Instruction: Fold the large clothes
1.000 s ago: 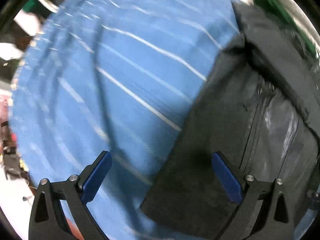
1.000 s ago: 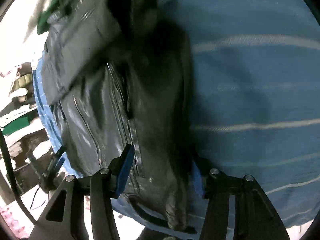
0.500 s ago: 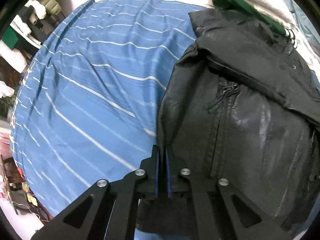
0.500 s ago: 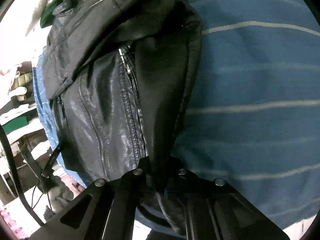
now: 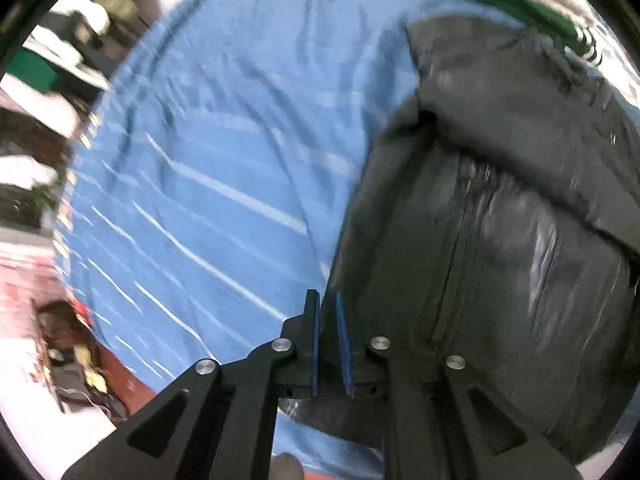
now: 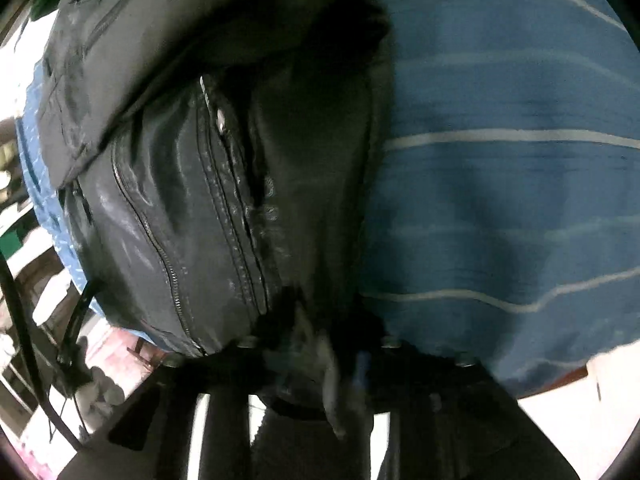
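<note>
Mid-fold on the black jacket lying on the blue striped sheet: left gripper pinched shut on its edge, right gripper opening with hem between, next likely carrying that edge across evenly.

Two close downward views, shared jacket

No legible text, label or number on anything
</note>
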### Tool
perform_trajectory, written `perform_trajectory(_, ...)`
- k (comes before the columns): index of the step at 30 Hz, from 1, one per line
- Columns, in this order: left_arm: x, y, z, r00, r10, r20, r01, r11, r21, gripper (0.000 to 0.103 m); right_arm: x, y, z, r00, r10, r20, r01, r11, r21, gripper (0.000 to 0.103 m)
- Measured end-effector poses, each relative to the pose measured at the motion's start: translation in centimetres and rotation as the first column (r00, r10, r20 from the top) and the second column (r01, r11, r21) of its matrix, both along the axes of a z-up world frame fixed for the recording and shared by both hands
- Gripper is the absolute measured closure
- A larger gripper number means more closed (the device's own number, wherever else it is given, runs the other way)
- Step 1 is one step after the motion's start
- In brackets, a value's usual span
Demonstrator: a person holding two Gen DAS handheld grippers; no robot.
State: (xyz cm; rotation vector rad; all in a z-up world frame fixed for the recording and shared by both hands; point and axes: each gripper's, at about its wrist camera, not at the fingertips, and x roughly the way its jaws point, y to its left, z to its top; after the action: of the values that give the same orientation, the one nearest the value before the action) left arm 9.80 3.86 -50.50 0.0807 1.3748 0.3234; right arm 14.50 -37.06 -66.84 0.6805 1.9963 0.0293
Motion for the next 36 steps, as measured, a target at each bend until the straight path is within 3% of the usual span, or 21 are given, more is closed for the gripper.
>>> perform_trajectory(1, 0.4, -0.2, 0.5, 1.000, -0.007, 0.019, 0.007, 1.000, 0.012, 0.077, 0.6, -0.8, 1.3, 0.999, -0.002, 0.042, 0.004, 0.999, -0.035, 0.056)
perform_trajectory(2, 1.2, -0.7, 0.9, 0.999, -0.019, 0.042, 0.018, 1.000, 0.012, 0.040, 1.0, -1.1, 2.1, 0.997, 0.005, 0.072, -0.001, 0.998, -0.057, 0.052)
perform_trajectory(4, 3.1, -1.2, 0.6, 0.997, -0.031, 0.071, 0.031, 1.000, 0.002, 0.000, 2.5, -1.7, 4.0, 0.990, 0.027, 0.138, -0.012, 0.994, -0.112, 0.052)
perform_trajectory(6, 4.6, -2.3, -0.5, 0.997, -0.042, 0.067, 0.041, 0.999, 0.014, 0.000, 4.2, -2.0, 4.8, 0.980, 0.061, 0.187, -0.032, 0.987, -0.157, 0.052)
perform_trajectory(9, 7.5, -2.7, -4.5, 0.999, -0.039, -0.001, 0.039, 0.997, 0.062, 0.000, 6.1, -2.5, 3.8, 0.974, 0.081, 0.209, -0.044, 0.983, -0.176, 0.052)
perform_trajectory(12, 9.2, -1.9, -7.6, 0.999, -0.011, -0.051, 0.017, 0.993, 0.116, 0.000, 7.5, -1.7, 2.6, 0.960, 0.190, 0.207, -0.126, 0.950, -0.286, 0.053)
perform_trajectory(14, 9.8, -0.9, -8.2, 0.999, 0.017, -0.046, -0.013, 0.997, 0.076, 0.000, 7.8, -2.4, 2.4, 0.962, 0.182, 0.204, -0.107, 0.937, -0.332, 0.063)
perform_trajectory(19, 10.4, 1.7, -8.4, 0.999, 0.045, -0.023, -0.045, 0.999, 0.017, 0.000, 6.8, -5.6, 2.9, 0.971, 0.083, 0.225, 0.007, 0.928, -0.371, 0.063)
perform_trajectory(23, 10.6, 1.9, -8.0, 0.998, 0.041, -0.040, -0.039, 0.998, 0.039, 0.000, 7.5, -4.8, 2.7, 0.972, 0.138, 0.192, -0.047, 0.910, -0.411, 0.061)
perform_trajectory(30, 7.9, -1.7, -4.6, 0.999, -0.032, -0.035, 0.040, 0.969, 0.244, 0.000, 8.6, -7.2, 6.5, 0.966, 0.160, 0.205, -0.083, 0.936, -0.342, 0.043)
perform_trajectory(34, 4.8, -5.5, -2.8, 0.998, -0.064, -0.027, 0.070, 0.920, 0.386, 0.000, 7.7, -8.3, 9.0, 0.946, 0.221, 0.237, -0.125, 0.924, -0.361, 0.023)
perform_trajectory(36, 2.6, -9.0, -2.1, 0.995, -0.095, -0.034, 0.100, 0.863, 0.495, 0.000, 7.6, -9.5, 9.7, 0.937, 0.246, 0.247, -0.142, 0.917, -0.373, 0.023)
